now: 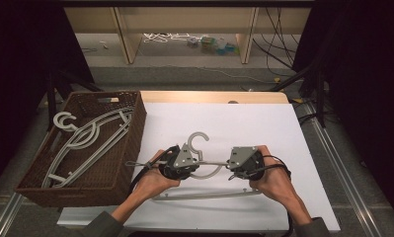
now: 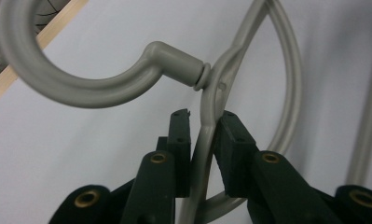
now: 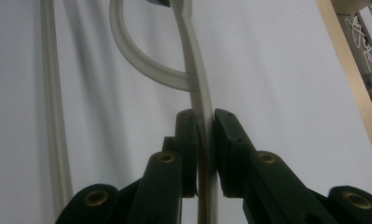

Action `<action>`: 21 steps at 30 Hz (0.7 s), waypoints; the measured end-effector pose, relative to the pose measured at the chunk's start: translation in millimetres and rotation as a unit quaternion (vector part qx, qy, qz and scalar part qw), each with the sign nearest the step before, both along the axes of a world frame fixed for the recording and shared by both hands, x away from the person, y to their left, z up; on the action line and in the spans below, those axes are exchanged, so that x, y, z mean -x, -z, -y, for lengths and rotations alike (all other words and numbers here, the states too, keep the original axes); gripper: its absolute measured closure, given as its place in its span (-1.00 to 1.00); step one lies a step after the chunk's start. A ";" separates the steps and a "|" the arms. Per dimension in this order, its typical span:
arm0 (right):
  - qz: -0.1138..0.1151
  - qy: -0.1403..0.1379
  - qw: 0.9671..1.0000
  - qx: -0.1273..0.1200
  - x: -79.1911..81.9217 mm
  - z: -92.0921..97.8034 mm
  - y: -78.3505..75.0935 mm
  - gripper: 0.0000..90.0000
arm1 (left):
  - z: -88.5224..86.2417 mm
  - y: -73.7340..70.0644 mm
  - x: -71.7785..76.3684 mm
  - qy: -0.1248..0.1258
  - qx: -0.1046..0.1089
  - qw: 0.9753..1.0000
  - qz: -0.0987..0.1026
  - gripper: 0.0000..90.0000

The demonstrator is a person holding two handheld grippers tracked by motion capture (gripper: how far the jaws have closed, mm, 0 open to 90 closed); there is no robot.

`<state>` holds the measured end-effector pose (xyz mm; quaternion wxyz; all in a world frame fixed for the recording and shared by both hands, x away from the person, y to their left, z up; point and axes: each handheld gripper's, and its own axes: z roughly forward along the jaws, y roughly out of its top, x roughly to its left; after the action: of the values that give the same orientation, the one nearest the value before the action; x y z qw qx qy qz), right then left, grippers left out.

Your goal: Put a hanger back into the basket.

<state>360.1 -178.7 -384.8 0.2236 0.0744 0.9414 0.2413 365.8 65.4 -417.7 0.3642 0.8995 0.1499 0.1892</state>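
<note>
You hold the hanger (image 1: 204,165) on the white worktop (image 1: 263,128), just right of the basket (image 1: 130,148). Your left claw (image 2: 203,128) is clenched on it near the hook, and your right claw (image 3: 203,126) is clenched on its arm. Two grips keep it level for moving.

Grey plastic hanger (image 1: 204,165) flat on the white table, hook pointing away.
</note>
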 end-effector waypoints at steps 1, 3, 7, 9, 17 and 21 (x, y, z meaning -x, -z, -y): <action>-0.001 0.006 1.000 -0.005 0.0 1.0 0.2 0.75 | 0.4 -0.9 1.3 0.004 0.004 1.000 0.001 0.73; 0.003 0.011 1.000 -0.012 -0.8 2.7 -0.3 0.72 | 1.2 -2.3 3.4 0.012 0.000 1.000 -0.002 0.76; 0.005 0.033 0.999 -0.024 -2.3 5.2 -2.2 0.61 | 3.1 -4.1 7.4 0.017 0.006 1.000 -0.004 0.82; 0.010 0.049 0.998 -0.043 -4.1 7.0 -3.1 0.53 | 1.0 -6.8 6.7 0.012 0.015 1.000 -0.005 0.82; 0.000 0.139 0.963 -0.231 -6.2 19.1 -18.4 -0.14 | -18.9 -17.8 -0.8 -0.016 0.041 0.999 -0.015 0.82; 0.009 0.173 0.942 -0.287 -4.4 22.4 -22.1 -0.29 | -24.9 -20.2 -3.4 -0.029 0.053 0.998 -0.023 0.82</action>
<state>364.5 -201.1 -362.7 0.2391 0.2950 0.8029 0.4595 369.2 90.3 -397.4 0.4023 0.8783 0.1938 0.1710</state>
